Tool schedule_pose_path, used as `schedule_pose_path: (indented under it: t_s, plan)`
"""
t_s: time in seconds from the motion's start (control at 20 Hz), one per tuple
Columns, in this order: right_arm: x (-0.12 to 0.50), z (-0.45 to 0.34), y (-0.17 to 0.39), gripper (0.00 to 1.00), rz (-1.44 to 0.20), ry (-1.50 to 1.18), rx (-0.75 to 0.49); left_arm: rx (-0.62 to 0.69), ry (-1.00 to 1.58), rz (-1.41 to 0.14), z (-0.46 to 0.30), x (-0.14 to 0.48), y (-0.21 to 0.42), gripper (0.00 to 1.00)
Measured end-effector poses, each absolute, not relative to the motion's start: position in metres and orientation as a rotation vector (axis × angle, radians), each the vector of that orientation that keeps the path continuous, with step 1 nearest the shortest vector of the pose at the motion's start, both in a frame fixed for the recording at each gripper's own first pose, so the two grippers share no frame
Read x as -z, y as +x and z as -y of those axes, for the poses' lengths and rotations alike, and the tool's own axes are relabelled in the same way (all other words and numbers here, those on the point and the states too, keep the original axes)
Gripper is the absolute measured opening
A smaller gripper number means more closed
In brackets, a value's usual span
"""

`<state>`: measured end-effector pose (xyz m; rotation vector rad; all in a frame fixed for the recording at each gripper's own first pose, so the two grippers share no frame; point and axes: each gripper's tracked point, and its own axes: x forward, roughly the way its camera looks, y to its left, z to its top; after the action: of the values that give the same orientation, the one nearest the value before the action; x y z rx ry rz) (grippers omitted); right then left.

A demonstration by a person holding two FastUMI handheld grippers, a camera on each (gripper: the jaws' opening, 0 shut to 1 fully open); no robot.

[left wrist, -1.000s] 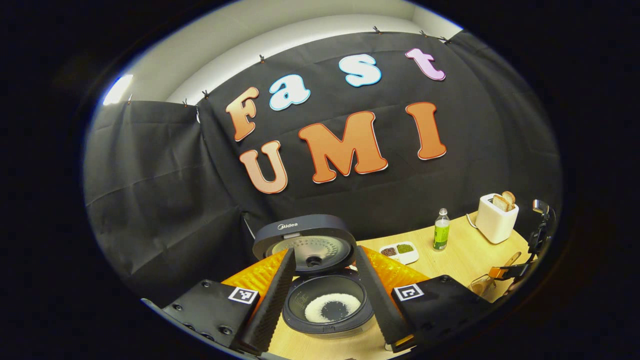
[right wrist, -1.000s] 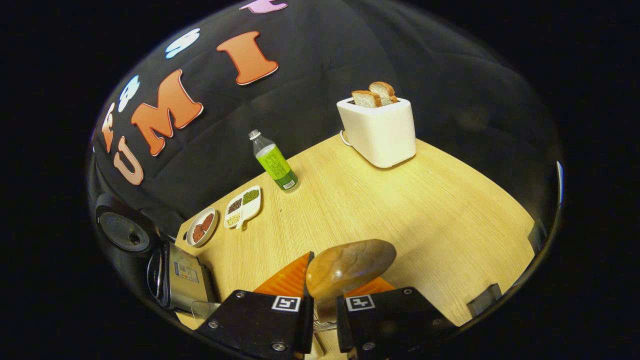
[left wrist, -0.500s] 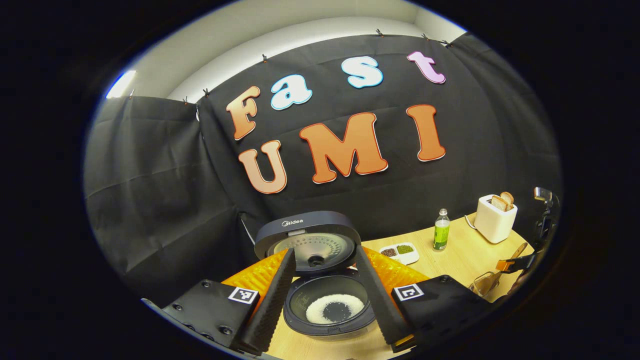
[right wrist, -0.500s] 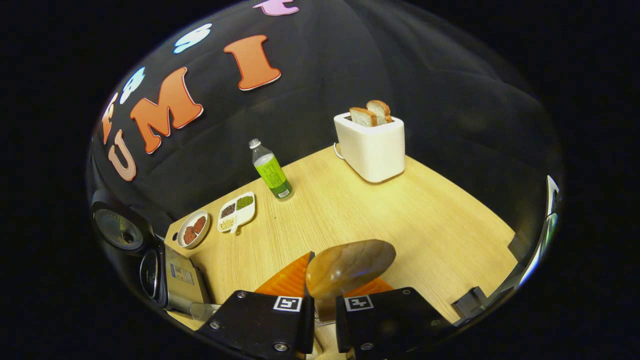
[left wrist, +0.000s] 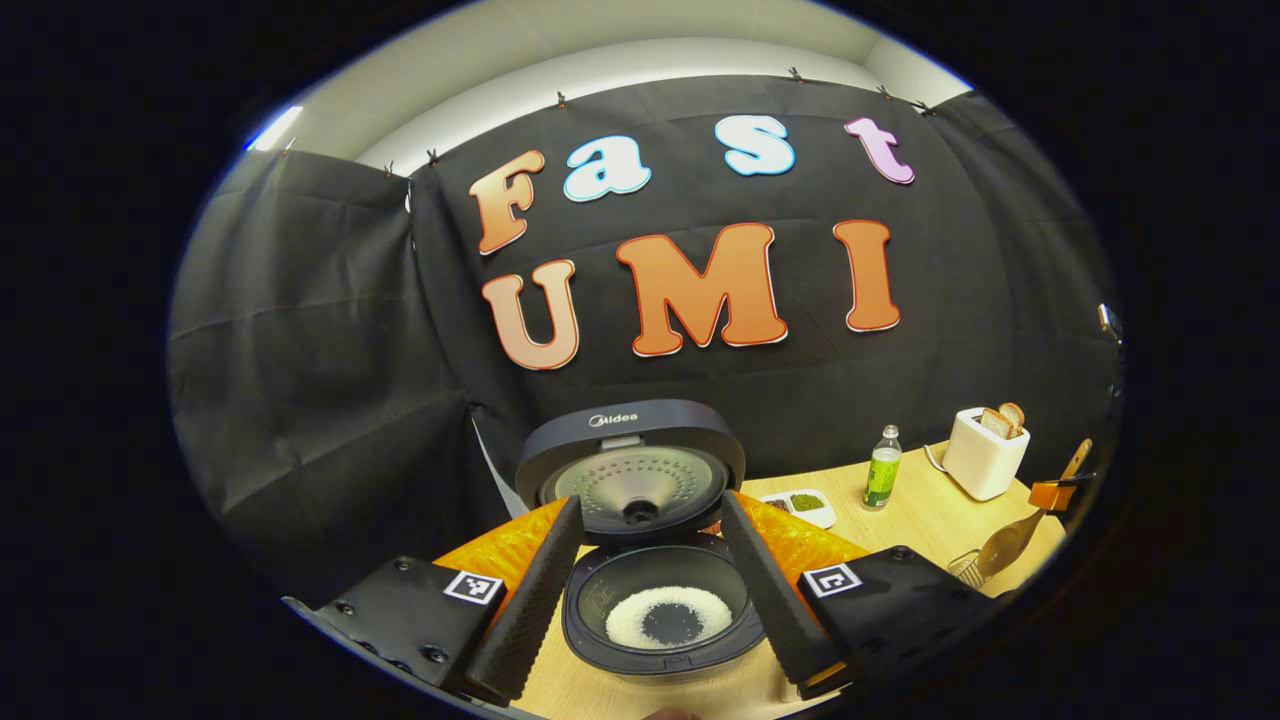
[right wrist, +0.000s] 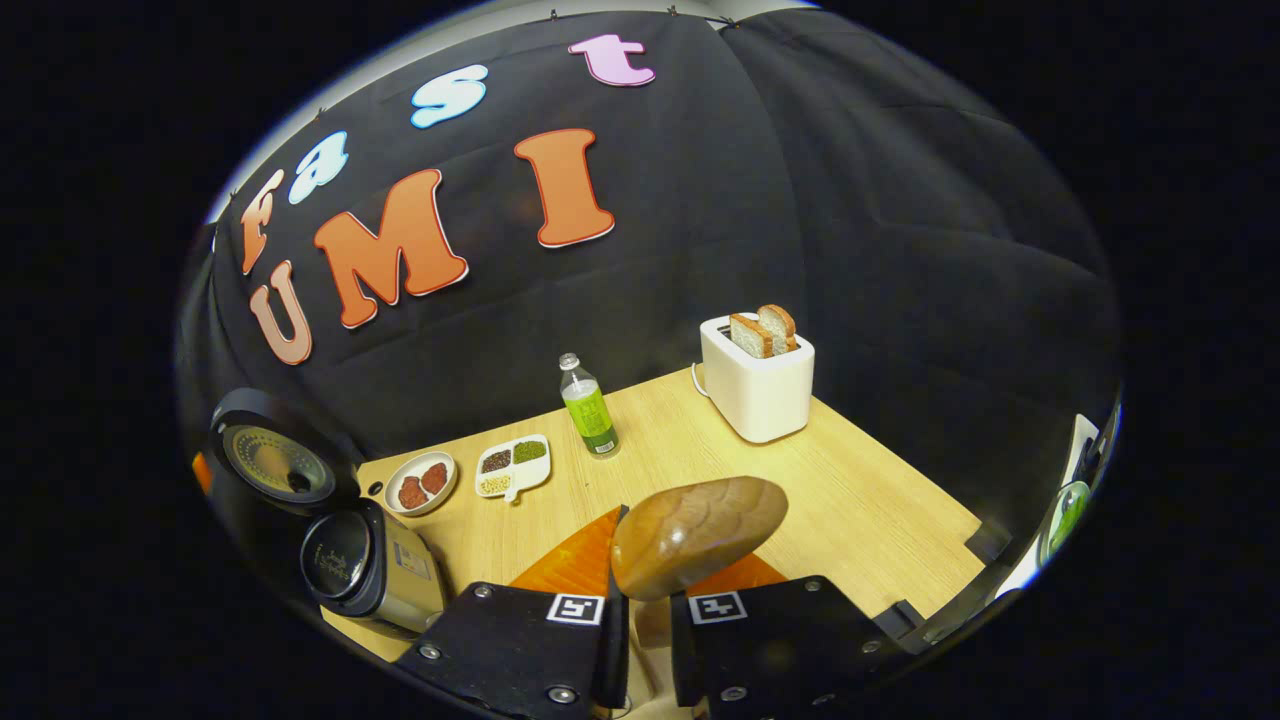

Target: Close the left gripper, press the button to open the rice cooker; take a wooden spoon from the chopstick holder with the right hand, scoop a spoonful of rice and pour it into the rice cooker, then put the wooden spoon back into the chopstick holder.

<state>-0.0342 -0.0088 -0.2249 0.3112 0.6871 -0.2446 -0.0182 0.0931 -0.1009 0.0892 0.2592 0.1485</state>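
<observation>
In the left gripper view the rice cooker (left wrist: 655, 640) stands open with its lid (left wrist: 632, 468) tipped up and a ring of white rice in its pot. My left gripper (left wrist: 650, 600) hovers in front of it, open, its fingers framing the pot. At the far right the wooden spoon (left wrist: 1005, 538) hangs bowl-down just above the wire chopstick holder (left wrist: 963, 568), with the right gripper (left wrist: 1057, 492) on its handle. In the right gripper view my right gripper (right wrist: 645, 605) is shut on the wooden spoon (right wrist: 697, 535), whose bowl sticks out ahead of the fingers. The open rice cooker (right wrist: 365, 570) sits at the left.
On the wooden table (right wrist: 850, 500) stand a white toaster (right wrist: 757, 385) with bread slices, a green bottle (right wrist: 590, 410), a divided white dish (right wrist: 513, 466) of beans and a small round plate (right wrist: 421, 483). The table's edges run along the right and the near side.
The right gripper has risen and levelled out with the spoon, which now hangs higher over the holder. The left gripper has drawn back a little from the cooker.
</observation>
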Motion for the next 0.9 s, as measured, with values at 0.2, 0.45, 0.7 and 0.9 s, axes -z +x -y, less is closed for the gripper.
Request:
schedule_pose_path:
  t_s: [0.2, 0.45, 0.7, 0.9]
  plan:
    - [0.224, -0.033, -0.049, 0.17, -0.721, 0.322, 0.188, -0.170, 0.060, -0.265, -0.117, 0.099, -0.016, 0.94]
    - [0.250, -0.082, -0.068, 0.17, -0.782, 0.246, 0.103, -0.159, 0.044, -0.289, -0.130, 0.111, -0.015, 0.94]
    - [0.281, -0.100, -0.073, 0.14, -0.755, 0.099, 0.087, -0.167, 0.066, -0.307, -0.144, 0.117, -0.016, 0.87]
    - [0.302, -0.104, -0.073, 0.15, -0.732, -0.002, 0.112, -0.174, 0.082, -0.316, -0.158, 0.117, -0.018, 0.87]
